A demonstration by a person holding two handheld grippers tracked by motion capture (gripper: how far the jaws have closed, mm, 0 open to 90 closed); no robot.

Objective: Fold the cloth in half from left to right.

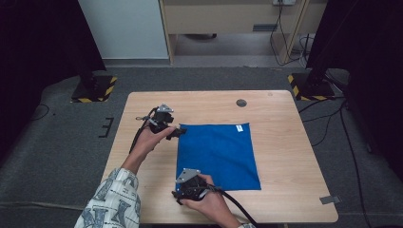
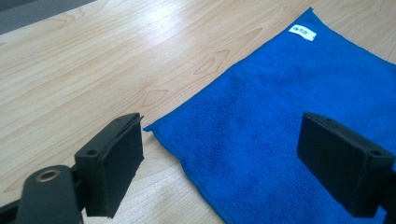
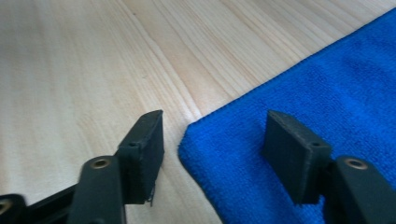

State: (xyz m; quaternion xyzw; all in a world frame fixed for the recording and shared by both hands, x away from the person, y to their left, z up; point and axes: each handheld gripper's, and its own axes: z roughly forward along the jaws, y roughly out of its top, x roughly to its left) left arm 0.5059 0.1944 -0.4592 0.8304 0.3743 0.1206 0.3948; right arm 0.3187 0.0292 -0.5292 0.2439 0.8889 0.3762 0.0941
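While the blue microfibre cloth lies flat on the wooden counter, each gripper straddles one of its corners. The left gripper stands released at the far corner, the right gripper likewise unclenched at the near one, probably lined up to pinch and fold together.

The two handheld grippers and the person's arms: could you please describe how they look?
Both the left gripper and the right gripper are black, each topped by a grey three-cornered plate and trailing a black cable. Their jaws are flat rectangular black blocks on arms with brass-coloured rivets. The left arm wears a white sleeve with a blue-grey pattern.
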